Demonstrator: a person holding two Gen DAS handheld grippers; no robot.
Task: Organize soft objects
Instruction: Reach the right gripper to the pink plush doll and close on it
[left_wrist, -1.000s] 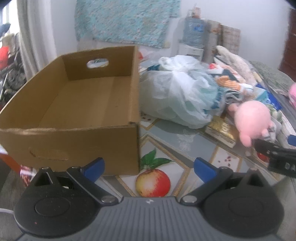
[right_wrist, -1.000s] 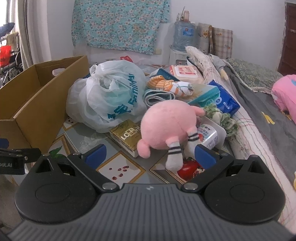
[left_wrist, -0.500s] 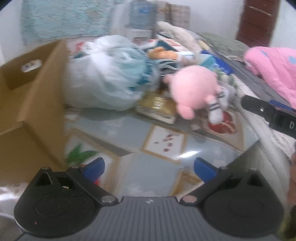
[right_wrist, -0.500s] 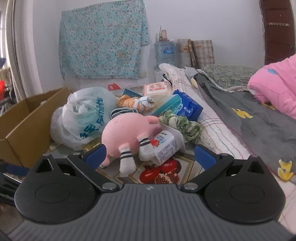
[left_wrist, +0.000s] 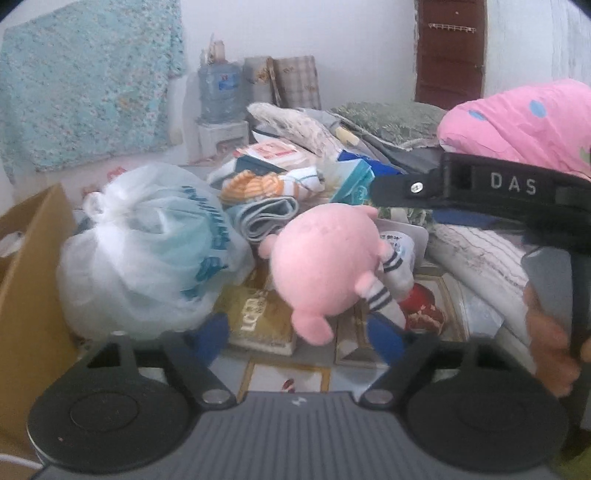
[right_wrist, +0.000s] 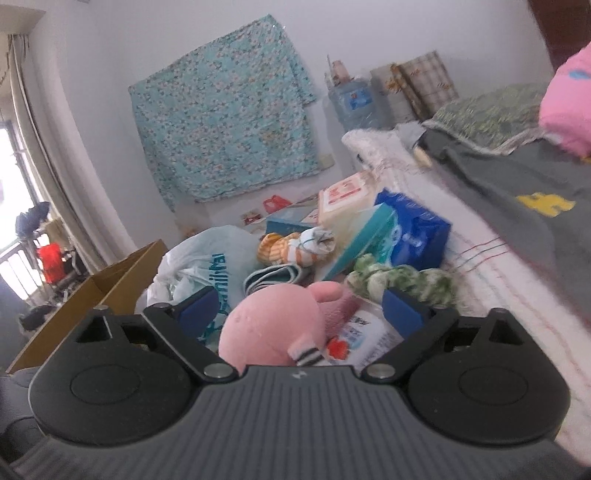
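Evidently little is sorted: the brown cardboard box (left_wrist: 26, 280) shows only an edge (inside hidden), the round pink plush toy (left_wrist: 325, 266) lies on the table, between the closing right gripper (right_wrist: 299, 310), untouched; left gripper (left_wrist: 301, 332) spread, empty.

Fruit-patterned worktop (left_wrist: 295, 373), crowded; at its left edge a cardboard box (left_wrist: 26, 295); just beside that a knotted white bag (left_wrist: 147, 251); against the bag a gold packet (left_wrist: 258, 321) lying flat; overlapping the packet a pink plush (left_wrist: 325, 258); behind, a rolled towel (left_wrist: 266, 218); further right a green knitted bundle (right_wrist: 402, 280) and a blue pack (right_wrist: 417, 232), beside a bed (right_wrist: 498, 266) with striped cover.
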